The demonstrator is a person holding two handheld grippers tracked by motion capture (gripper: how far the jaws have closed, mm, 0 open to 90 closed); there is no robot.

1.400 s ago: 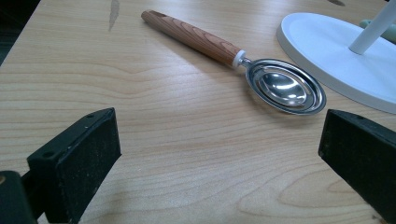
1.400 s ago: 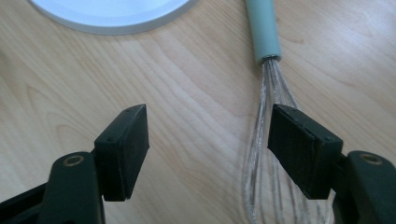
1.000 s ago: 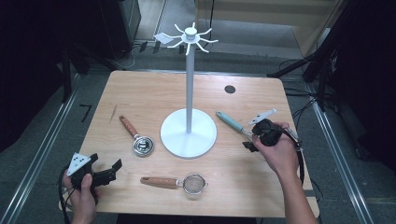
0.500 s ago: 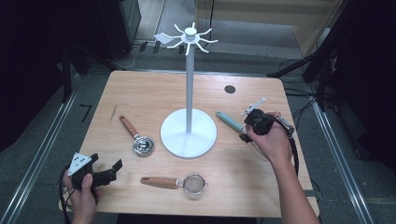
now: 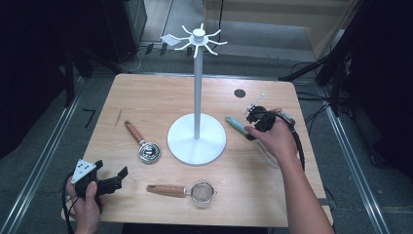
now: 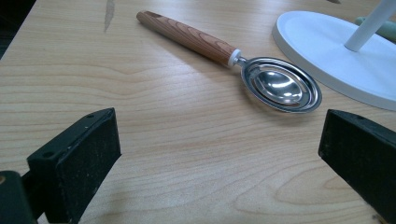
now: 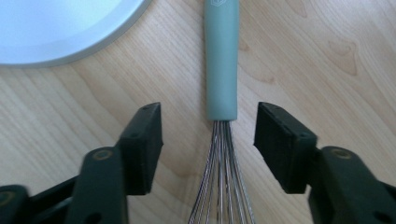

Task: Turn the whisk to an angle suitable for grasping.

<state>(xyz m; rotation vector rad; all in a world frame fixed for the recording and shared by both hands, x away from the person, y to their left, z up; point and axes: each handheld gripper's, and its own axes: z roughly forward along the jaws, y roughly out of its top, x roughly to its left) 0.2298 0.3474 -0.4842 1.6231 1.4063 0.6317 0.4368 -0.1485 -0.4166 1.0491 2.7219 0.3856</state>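
A whisk with a pale green handle (image 7: 221, 60) and steel wires (image 7: 223, 186) lies flat on the wooden table, right of the white stand's base (image 5: 197, 139). My right gripper (image 7: 208, 128) hovers over it with a jaw on each side of the handle's end; the jaws have just been closing and the pads stand clear of the whisk. In the high view that gripper (image 5: 253, 122) sits by the whisk's handle (image 5: 235, 125). My left gripper (image 5: 116, 180) rests wide open at the table's front left corner, facing a wood-handled measuring spoon (image 6: 280, 84).
A tall white rack with hooks (image 5: 197, 37) rises from the round base at the table's middle. A small mesh strainer with a wooden handle (image 5: 202, 191) lies near the front edge. A dark round hole (image 5: 239, 92) marks the table's far right.
My right hand has slid forward and left along the whisk, from its wire end to the handle's end. Its jaws are narrower now. The left gripper has stayed put.
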